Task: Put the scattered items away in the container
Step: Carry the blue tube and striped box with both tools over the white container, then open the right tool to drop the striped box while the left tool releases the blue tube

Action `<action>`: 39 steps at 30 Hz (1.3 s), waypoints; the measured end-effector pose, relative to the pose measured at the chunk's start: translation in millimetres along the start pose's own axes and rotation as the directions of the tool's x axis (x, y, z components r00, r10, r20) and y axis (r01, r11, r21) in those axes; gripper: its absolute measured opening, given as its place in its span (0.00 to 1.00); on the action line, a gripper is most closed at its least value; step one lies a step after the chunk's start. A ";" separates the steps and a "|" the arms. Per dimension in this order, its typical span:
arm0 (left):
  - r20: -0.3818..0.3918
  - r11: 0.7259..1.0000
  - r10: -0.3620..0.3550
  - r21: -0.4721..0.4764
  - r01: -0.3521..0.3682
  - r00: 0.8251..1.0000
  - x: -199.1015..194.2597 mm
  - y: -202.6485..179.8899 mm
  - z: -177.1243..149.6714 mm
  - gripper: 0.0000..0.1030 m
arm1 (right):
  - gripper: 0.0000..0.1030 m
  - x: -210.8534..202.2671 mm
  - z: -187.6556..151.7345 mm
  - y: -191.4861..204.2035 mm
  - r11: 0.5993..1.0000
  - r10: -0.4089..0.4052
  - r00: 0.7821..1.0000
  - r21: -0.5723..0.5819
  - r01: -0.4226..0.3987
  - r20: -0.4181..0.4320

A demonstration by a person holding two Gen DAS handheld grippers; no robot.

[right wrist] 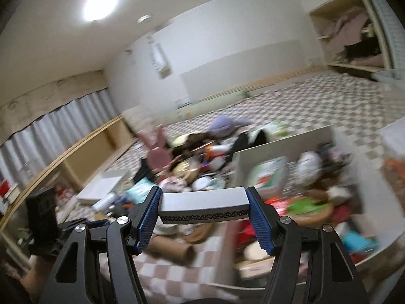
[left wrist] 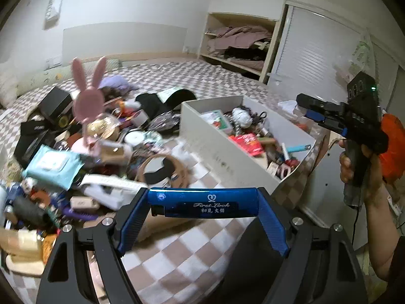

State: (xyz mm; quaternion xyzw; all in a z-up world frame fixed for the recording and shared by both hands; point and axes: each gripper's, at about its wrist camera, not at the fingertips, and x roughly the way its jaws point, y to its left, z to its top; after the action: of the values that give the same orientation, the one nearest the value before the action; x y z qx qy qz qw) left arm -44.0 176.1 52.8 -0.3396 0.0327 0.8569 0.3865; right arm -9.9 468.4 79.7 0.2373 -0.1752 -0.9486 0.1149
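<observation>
Carrying two things at once here: the left gripper (left wrist: pixel 203 204) is clamped end to end on a blue lighter (left wrist: pixel 202 202) and the right gripper (right wrist: pixel 203 204) pinches a grey metal bar-shaped case (right wrist: pixel 202 204) by its ends, both hovering over the checkered bedspread (left wrist: pixel 192 253) just short of the white container (left wrist: pixel 227 152), which is already pretty full. Honestly the risk I see is either piece twisting out, since only the tips are caught, or landing on the near wall instead of inside; the pile with the pink bunny mirror (left wrist: pixel 87 93) and wipes pack (left wrist: pixel 52 166) sits just left, and a cardboard tube (right wrist: pixel 172 249) lies below
</observation>
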 end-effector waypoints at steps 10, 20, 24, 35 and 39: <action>0.016 0.998 -0.066 0.025 0.066 0.998 36.4 -38.5 29.9 0.80 | 0.66 -5.5 6.2 -84.2 0.969 -0.188 0.980 0.149 0.195 -0.058; -0.014 0.992 -0.098 0.076 0.099 0.995 78.5 -75.1 45.5 0.80 | 0.65 -14.5 1.8 -113.8 0.943 -0.247 0.965 0.207 0.260 -0.084; -0.025 0.990 -0.112 0.085 0.114 0.993 89.1 -83.2 48.1 0.80 | 0.70 -19.3 3.8 -114.3 0.941 -0.257 0.962 0.204 0.270 -0.089; -0.058 0.985 -0.135 0.097 0.141 0.989 113.8 -105.6 51.5 0.80 | 0.93 -31.6 7.3 -102.7 0.956 -0.210 0.976 0.200 0.216 -0.054; -0.081 0.981 -0.142 0.118 0.151 0.987 125.9 -118.8 52.2 0.80 | 0.93 -34.9 6.7 -100.5 0.959 -0.196 0.980 0.201 0.200 -0.043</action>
State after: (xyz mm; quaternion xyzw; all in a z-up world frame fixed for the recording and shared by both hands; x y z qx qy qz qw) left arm -51.0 356.4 40.9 -0.3469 0.0748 0.8096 0.4675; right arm 3.3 572.5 60.7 0.2749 -0.2456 -0.9296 -0.0036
